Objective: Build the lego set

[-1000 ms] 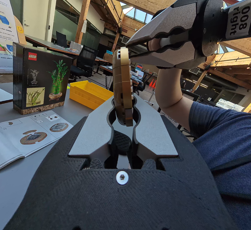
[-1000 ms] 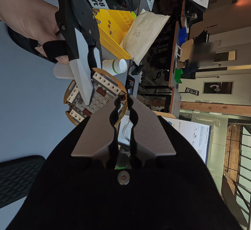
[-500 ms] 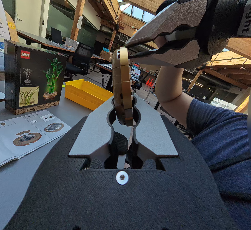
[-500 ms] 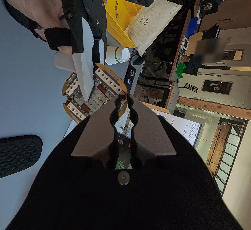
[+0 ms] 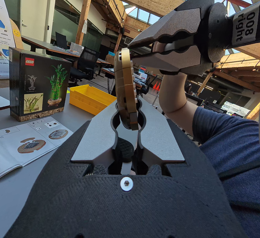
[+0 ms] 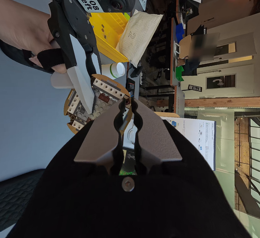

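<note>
1. Lego base disc (image 5: 126, 90), round and tan-rimmed, stands on edge between the left gripper (image 5: 127, 104) jaws, which are clenched on its lower rim; it is held up off the grey surface (image 5: 28, 182).
2. Left wrist view shows the disc only edge-on, a thin gold and brown band; the right gripper (image 5: 130, 52) comes in from above right, its tips meeting the disc's top edge.
3. Right wrist view shows the studded face of the disc (image 6: 104, 99): grey plates in the middle, white and dark red bricks, tan curved rim; the left gripper (image 6: 92, 104) has one finger lying across that face.
4. Right gripper (image 6: 127, 102) jaws are nearly closed, pinched on a small dark red piece (image 6: 127, 102) at the disc's rim, just at their tips.
5. Beyond the left jaws, only the left wrist view shows the set's black box (image 5: 39, 83) and the open instruction booklet (image 5: 28, 140) to their left.
6. Both views show a yellow bin (image 5: 90, 97); only the right wrist view shows a paper bag (image 6: 137, 37) leaning on the bin (image 6: 109, 34) and a white cup (image 6: 114, 70) beside it.
</note>
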Motion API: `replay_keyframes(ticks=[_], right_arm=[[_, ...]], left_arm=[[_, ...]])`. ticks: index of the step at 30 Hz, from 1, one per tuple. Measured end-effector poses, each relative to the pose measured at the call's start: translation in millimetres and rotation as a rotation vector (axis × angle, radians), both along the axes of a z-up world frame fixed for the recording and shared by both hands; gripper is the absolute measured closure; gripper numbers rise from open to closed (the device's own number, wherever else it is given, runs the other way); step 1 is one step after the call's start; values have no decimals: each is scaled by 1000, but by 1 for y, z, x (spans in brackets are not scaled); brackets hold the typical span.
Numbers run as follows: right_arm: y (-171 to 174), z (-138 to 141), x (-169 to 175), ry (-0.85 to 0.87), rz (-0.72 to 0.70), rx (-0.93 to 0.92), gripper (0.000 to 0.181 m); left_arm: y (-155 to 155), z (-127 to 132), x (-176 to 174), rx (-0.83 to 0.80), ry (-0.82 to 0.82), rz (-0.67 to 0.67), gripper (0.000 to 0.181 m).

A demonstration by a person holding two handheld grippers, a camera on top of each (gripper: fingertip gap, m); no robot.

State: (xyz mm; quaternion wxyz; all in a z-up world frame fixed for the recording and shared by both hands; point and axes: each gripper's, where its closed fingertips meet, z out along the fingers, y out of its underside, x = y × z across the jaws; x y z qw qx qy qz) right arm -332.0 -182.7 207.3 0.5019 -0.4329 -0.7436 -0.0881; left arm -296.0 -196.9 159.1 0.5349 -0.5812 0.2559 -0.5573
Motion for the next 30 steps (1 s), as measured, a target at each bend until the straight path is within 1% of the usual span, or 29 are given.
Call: replay_keyframes(ticks=[5, 7, 9, 11, 13, 15, 20, 24, 27, 30], right_arm=[[0, 1, -1, 89, -39, -82, 175], [-1, 2, -1, 108, -35, -83, 174], [-3, 2, 0, 64, 11, -19, 174], [-6, 2, 3, 12, 49, 6, 171], [-4, 7, 7, -17, 41, 21, 169], [-12, 8, 9, -55, 89, 5, 168], [-9, 7, 17, -158, 80, 58, 167], [-10, 26, 19, -120, 84, 43, 165], [-8, 43, 18, -60, 69, -15, 157], [-10, 44, 16, -51, 76, -83, 154]], left_arm=[[1, 1, -1, 0, -9, 0, 163], [1, 1, -2, 0, -13, 0, 164], [0, 1, -2, -2, -16, -16, 164], [-2, 2, 0, -9, -25, -45, 164], [-1, 1, 1, -4, -12, -35, 164], [0, -2, 2, 6, 17, -16, 163], [-3, -1, 5, 16, 19, -28, 163], [-4, 0, 3, 3, -3, -50, 164], [-6, 3, 2, -25, -48, -87, 164], [-6, 5, 0, -50, -93, -115, 164]])
